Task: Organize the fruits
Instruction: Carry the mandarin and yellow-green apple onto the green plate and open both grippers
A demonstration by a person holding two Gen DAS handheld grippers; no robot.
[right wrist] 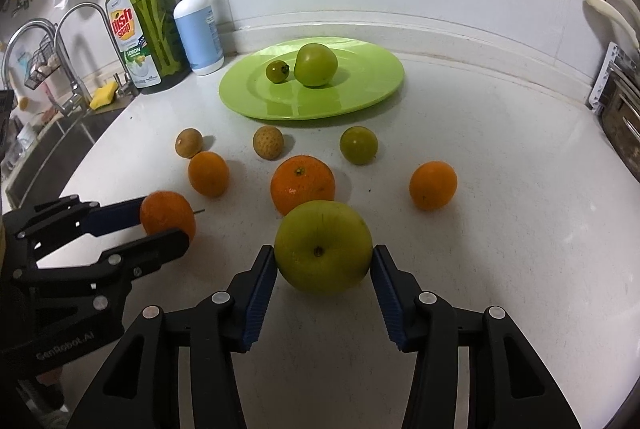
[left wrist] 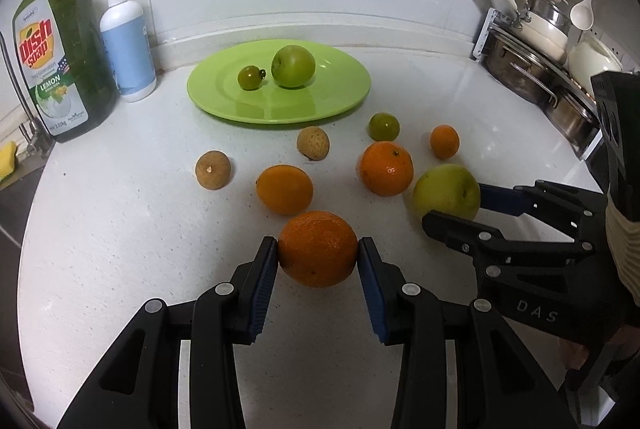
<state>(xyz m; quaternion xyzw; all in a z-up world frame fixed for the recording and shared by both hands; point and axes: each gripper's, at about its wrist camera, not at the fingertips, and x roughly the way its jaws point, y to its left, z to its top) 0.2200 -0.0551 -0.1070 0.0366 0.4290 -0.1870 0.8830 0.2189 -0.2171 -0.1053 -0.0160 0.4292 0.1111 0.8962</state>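
— Which step are they on, do you reckon?

— Picking up, both hands at once. The left gripper (left wrist: 318, 257) has its fingers clamped on a big orange (left wrist: 317, 248) at the bottom centre of its view. The right gripper (right wrist: 324, 261) has its blue pads against both sides of a large green apple (right wrist: 323, 246), low in the middle of its own view. Whether either fruit is off the table (left wrist: 120, 229) yet, I can't say.

— And where do they go?

— My guess is the green plate (left wrist: 340, 97), upper middle of the frame, near the back wall. It already carries a big green fruit (left wrist: 293, 66) and a small green one (left wrist: 250, 77), so the apple seems to belong there. The orange may want another spot; I see no second dish.

— Anything in the way?

— Plenty. Between the grippers and the plate lie two more oranges (left wrist: 284, 189) (left wrist: 386, 168), a small orange one (left wrist: 444, 141), a small green fruit (left wrist: 383, 126) and two brownish round ones (left wrist: 313, 143) (left wrist: 213, 170). The next move calls for a lift clear above them, else they'll roll.

— And the bottles?

— Dish soap (left wrist: 60, 61) and a white pump bottle (left wrist: 127, 49) stand at the upper left, just beside the plate's edge. Pots (left wrist: 536, 69) sit at the right edge, well apart.
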